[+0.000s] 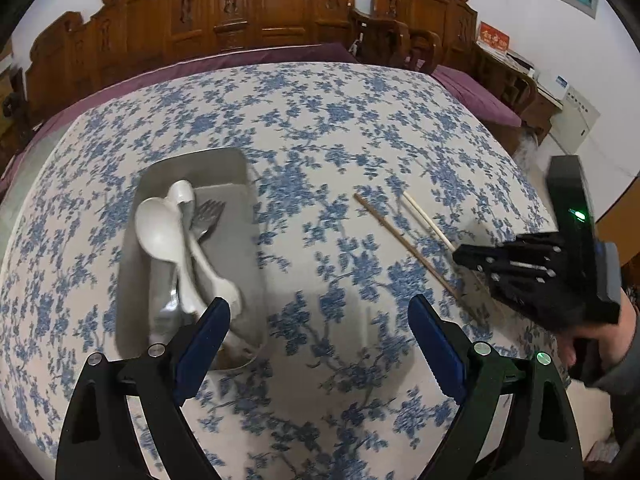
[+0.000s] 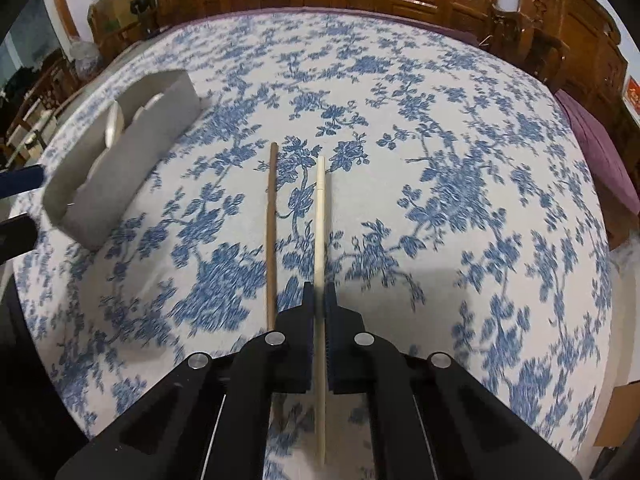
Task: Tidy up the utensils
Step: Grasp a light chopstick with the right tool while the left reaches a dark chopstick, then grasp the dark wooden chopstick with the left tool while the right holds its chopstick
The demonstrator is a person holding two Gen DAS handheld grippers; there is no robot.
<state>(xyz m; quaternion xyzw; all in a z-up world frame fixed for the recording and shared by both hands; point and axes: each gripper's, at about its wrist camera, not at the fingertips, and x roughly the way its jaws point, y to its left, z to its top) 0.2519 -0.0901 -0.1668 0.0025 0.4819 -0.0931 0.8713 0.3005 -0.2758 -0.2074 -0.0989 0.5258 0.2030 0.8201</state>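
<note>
Item: cream chopstick (image 2: 320, 216), centre of my right wrist view, pinched in my right gripper (image 2: 319, 294), ready for lifting. Brown chopstick (image 2: 272, 232) lies loose just left of it. Grey tray (image 1: 240, 184), left of the left wrist view, holds spoons (image 1: 160, 232) and fork (image 1: 206, 216). My left gripper (image 1: 320, 308) spread wide, empty, lower centre.
</note>
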